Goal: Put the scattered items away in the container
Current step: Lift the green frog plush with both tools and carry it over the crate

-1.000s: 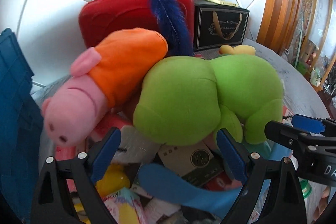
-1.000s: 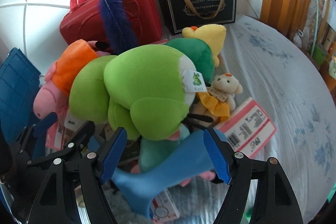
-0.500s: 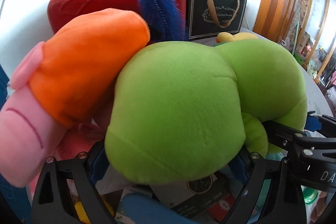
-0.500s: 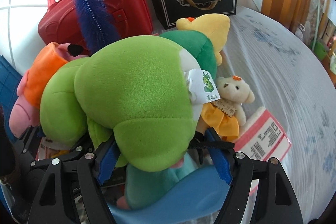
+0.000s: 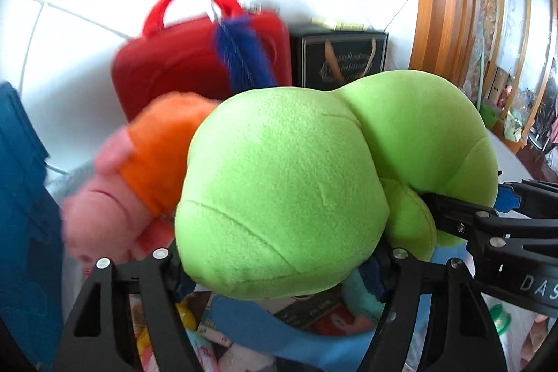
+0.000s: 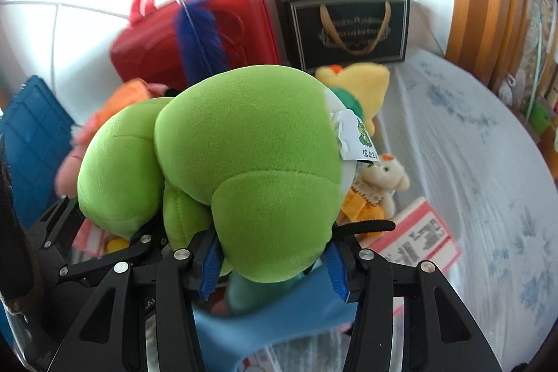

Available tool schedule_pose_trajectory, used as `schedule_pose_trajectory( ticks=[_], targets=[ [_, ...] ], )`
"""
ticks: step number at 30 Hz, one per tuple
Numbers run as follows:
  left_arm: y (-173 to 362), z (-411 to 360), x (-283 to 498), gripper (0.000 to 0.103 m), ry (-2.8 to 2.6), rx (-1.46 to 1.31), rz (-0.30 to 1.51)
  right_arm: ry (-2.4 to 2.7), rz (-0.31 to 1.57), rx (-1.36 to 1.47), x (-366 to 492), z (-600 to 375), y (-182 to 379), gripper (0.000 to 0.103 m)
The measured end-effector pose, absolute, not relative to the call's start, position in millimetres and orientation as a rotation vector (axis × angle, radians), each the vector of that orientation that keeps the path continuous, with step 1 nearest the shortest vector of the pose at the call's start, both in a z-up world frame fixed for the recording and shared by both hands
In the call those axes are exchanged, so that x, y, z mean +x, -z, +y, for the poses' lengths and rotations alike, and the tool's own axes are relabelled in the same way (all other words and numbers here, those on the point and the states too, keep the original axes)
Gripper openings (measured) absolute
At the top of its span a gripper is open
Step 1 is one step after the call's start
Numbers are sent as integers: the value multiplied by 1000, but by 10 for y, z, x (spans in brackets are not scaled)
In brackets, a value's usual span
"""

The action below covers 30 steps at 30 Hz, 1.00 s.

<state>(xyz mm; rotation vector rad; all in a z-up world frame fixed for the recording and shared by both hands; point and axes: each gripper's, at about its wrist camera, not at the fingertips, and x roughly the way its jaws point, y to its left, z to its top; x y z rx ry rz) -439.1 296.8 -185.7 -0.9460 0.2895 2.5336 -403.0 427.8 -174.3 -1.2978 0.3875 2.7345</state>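
Observation:
A big green plush toy (image 5: 296,190) fills the left wrist view and also shows in the right wrist view (image 6: 244,156). My left gripper (image 5: 279,271) is shut on one end of it, and my right gripper (image 6: 272,264) is shut on the other end. Both hold it lifted above the pile. A pink and orange pig plush (image 5: 139,169) lies just left of it. A blue crate (image 5: 21,215) stands at the far left and also shows in the right wrist view (image 6: 31,135).
A red case (image 6: 188,33) with a blue feather (image 6: 198,37) and a black gift bag (image 6: 348,27) stand against the white wall. A yellow plush (image 6: 362,86), a small bear (image 6: 383,180), a pink box (image 6: 415,239) and a blue sheet (image 5: 279,333) lie on the tablecloth.
Both grippers have closed on the green plush and lifted it. The pile below has dropped away and the cameras have tilted up toward the wall.

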Motion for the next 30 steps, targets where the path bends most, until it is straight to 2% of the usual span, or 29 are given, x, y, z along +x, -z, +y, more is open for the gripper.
schedule_pose_trajectory(
  ticks=[8, 15, 23, 30],
  targets=[
    [1171, 2791, -3791, 73, -2638, -778, 239, -2875, 307, -1126, -3476, 4171, 993, 49],
    [648, 2292, -3277, 73, -2796, -670, 217, -3047, 193, -1030, -3153, 3795, 467, 49],
    [152, 1157, -2761, 73, -3031, -619, 174, -3295, 22, -975, -3043, 2739, -18, 49],
    [-112, -230, -2449, 73, -3175, -679, 146, -3465, -43, -974, -3013, 1377, -288, 49]
  ],
)
